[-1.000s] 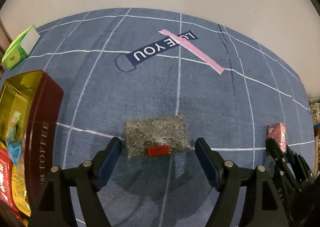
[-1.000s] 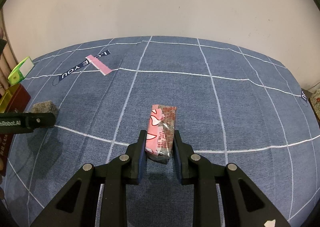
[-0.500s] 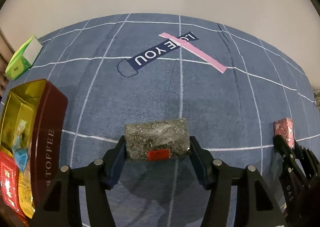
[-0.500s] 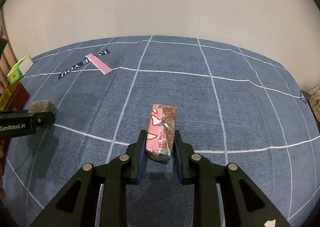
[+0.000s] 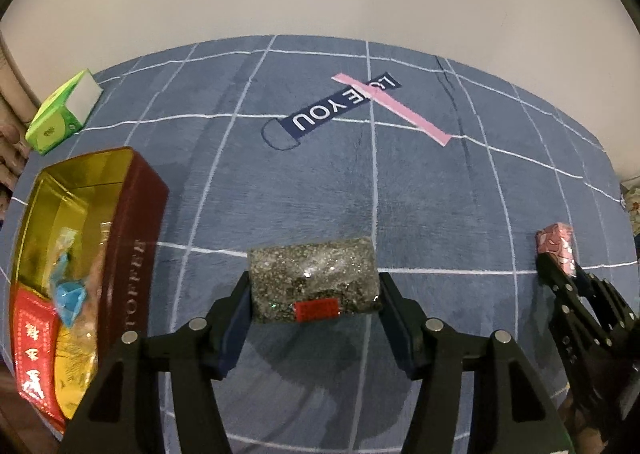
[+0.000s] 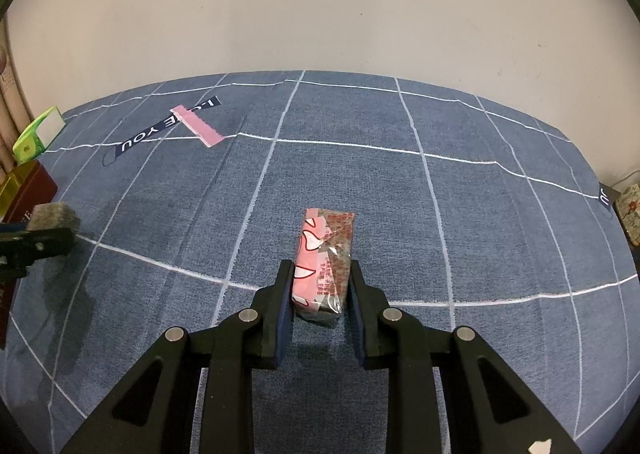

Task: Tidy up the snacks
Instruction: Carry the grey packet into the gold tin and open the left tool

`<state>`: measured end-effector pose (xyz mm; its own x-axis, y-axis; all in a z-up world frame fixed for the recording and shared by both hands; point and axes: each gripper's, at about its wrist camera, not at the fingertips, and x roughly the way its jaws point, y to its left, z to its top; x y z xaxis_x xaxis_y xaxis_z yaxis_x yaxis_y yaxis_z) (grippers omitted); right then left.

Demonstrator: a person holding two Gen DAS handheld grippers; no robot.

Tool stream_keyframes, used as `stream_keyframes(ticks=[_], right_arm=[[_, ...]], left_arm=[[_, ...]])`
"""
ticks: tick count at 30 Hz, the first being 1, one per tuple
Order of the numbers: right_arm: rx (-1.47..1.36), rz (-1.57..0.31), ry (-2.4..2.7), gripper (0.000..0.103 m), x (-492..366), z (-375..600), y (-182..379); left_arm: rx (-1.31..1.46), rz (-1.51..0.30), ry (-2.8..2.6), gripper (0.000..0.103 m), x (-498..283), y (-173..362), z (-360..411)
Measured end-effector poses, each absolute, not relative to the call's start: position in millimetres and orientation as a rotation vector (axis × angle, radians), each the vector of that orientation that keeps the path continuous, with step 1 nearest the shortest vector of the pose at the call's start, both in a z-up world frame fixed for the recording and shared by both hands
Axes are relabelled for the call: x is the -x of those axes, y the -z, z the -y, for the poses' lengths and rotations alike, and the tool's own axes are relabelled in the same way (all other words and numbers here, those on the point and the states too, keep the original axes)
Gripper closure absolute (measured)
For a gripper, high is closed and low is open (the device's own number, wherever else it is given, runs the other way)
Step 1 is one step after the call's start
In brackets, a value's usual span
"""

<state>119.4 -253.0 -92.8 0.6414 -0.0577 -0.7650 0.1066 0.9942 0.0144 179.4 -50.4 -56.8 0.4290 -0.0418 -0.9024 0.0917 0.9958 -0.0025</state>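
Observation:
My left gripper (image 5: 314,296) is shut on a grey speckled snack pack (image 5: 314,280) with a red label, held above the blue grid cloth. The open red toffee tin (image 5: 136,254), gold inside and holding several wrapped snacks, sits to its left. My right gripper (image 6: 320,286) is shut on a pink snack pack (image 6: 324,254), also seen at the right of the left wrist view (image 5: 556,246). In the right wrist view the left gripper and its grey pack (image 6: 54,215) show at the far left beside the tin (image 6: 28,189).
A green and white carton (image 5: 64,117) lies at the cloth's far left corner. A dark "LOVE YOU" tag (image 5: 340,107) crossed by a pink strip (image 5: 396,109) lies further back. A patterned box (image 6: 630,209) sits off the right edge. A pale wall stands behind.
My left gripper closed on the grey pack and lifted it, drawing back a little. My right gripper kept its hold on the pink pack, almost still.

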Motion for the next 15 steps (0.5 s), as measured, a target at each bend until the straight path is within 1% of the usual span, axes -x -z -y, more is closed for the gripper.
stream_keyframes(ticks=[15], right_arm=[[-0.049, -0.871, 0.100, 0.080, -118, 252, 91]], left_arm=[[-0.059, -1.078, 0.087, 0.043, -151, 12, 28]])
